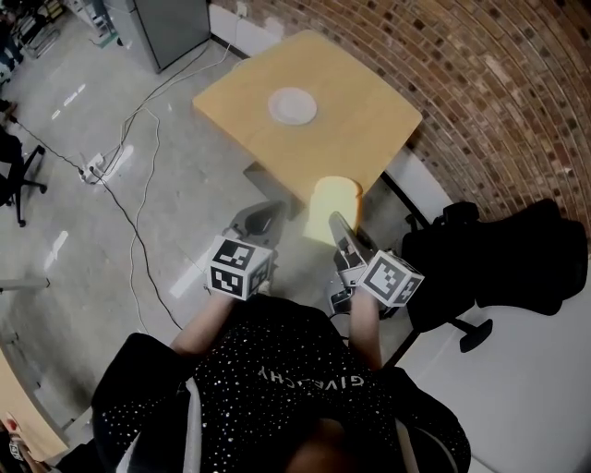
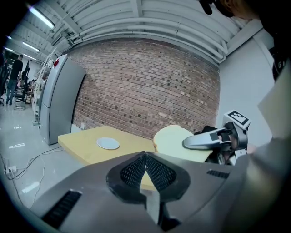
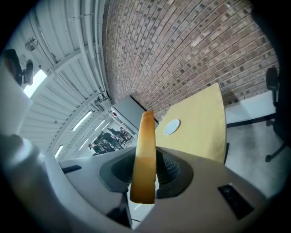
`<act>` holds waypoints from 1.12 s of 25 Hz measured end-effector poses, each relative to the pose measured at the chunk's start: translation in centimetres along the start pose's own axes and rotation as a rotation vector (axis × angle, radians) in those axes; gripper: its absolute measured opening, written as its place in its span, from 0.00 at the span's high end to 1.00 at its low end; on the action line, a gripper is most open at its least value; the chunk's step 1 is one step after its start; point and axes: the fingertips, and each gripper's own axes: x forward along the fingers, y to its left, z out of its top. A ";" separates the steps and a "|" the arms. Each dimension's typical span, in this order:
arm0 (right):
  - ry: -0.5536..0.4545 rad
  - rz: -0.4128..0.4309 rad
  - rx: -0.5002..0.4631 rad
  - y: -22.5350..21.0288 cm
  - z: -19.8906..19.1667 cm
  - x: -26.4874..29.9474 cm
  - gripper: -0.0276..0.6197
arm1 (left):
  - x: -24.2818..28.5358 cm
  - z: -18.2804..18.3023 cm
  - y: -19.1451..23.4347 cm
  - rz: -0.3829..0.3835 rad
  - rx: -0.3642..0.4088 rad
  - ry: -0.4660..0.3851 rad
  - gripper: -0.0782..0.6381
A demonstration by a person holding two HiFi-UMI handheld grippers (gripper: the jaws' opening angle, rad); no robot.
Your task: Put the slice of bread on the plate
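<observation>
A pale slice of bread stands on edge in the air just short of the wooden table, with my right gripper shut on it. In the right gripper view the bread shows crust-on between the pads. A small white plate lies mid-table, well beyond the bread; it also shows as the plate and the plate. My left gripper hangs beside the right one, jaws together and empty. Its tips meet, and its view shows the bread to its right.
A black office chair stands close at the right, beside the table's near corner. Cables and a power strip lie on the floor at left. A grey cabinet and a brick wall bound the far side.
</observation>
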 end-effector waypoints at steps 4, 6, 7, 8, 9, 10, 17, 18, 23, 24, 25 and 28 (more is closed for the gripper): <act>0.005 -0.001 -0.002 0.2 0.2 1.9 0.81 | 0.7 0.8 2.0 0.004 0.003 -0.006 0.88; 0.008 -0.006 -0.001 0.1 0.2 2.4 0.81 | 0.9 1.0 2.6 0.004 0.001 -0.008 0.88; 0.009 -0.008 0.000 0.1 0.2 2.6 0.81 | 0.9 1.1 2.7 0.002 0.000 -0.009 0.88; 0.008 -0.010 0.001 0.1 0.2 2.6 0.81 | 0.8 1.1 2.8 0.000 0.000 -0.009 0.88; 0.006 -0.009 0.001 0.2 0.2 2.7 0.81 | 0.7 1.0 2.8 -0.002 -0.001 -0.008 0.88; 0.003 -0.008 0.002 0.3 0.2 2.6 0.81 | 0.5 0.9 2.8 -0.003 -0.002 -0.006 0.88; 0.013 -0.015 -0.002 0.2 -0.3 2.2 0.81 | -0.4 0.1 2.6 0.008 -0.013 -0.002 0.88; 0.014 -0.011 -0.003 0.3 -0.3 2.2 0.81 | -0.5 0.0 2.6 0.010 -0.013 -0.001 0.88; 0.024 0.008 -0.001 0.7 -0.5 2.5 0.81 | -0.9 -0.1 2.9 0.028 -0.017 -0.003 0.88; 0.026 0.011 0.000 0.7 -0.7 2.6 0.81 | -1.0 -0.1 2.9 0.030 -0.016 -0.002 0.88; 0.027 0.013 0.002 0.7 -0.8 2.7 0.81 | -1.1 -0.2 3.0 0.033 -0.014 -0.002 0.88; 0.023 0.017 0.009 0.5 -0.6 2.9 0.81 | -0.7 -0.2 3.2 0.037 -0.010 -0.001 0.88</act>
